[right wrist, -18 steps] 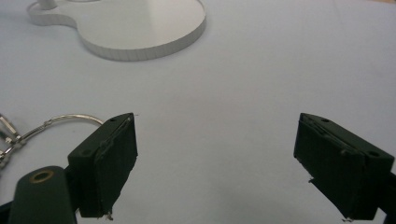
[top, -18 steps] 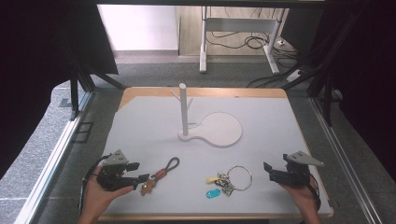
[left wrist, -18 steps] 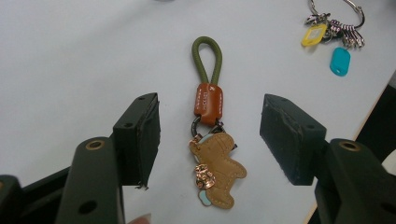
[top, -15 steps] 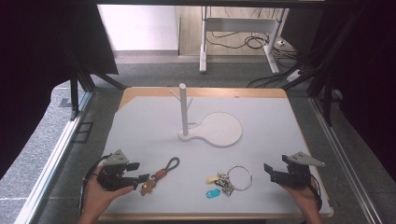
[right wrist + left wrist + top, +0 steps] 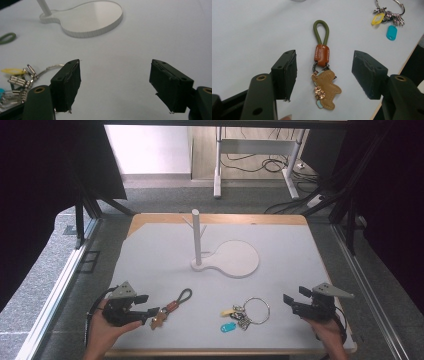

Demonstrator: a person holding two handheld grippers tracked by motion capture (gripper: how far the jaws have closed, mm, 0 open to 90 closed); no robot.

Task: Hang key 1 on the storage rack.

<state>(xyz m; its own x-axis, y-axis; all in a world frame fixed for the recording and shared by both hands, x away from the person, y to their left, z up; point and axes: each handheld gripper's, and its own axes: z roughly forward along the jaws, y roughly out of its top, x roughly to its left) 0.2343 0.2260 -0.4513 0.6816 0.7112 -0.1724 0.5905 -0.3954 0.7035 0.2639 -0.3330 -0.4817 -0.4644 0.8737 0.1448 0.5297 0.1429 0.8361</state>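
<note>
A keychain (image 5: 322,52) with an olive loop, a brown leather tab and a tan bear charm (image 5: 325,90) lies flat on the white table. My left gripper (image 5: 324,72) is open, and the bear charm sits between its jaws without touching either pad. From above, that gripper (image 5: 147,306) rests at the front left with the keychain (image 5: 172,306) at its tips. A metal key ring (image 5: 256,310) with keys and yellow and blue tags lies at the front middle. My right gripper (image 5: 294,297) stands open to the right of it, and nothing is between its jaws (image 5: 115,80).
A white stand (image 5: 199,240) with a tall post, small pegs and a round flat base (image 5: 235,259) sits mid-table. The table's front edge (image 5: 225,352) runs close under both hands. The key ring (image 5: 17,80) lies left of the right gripper's jaws.
</note>
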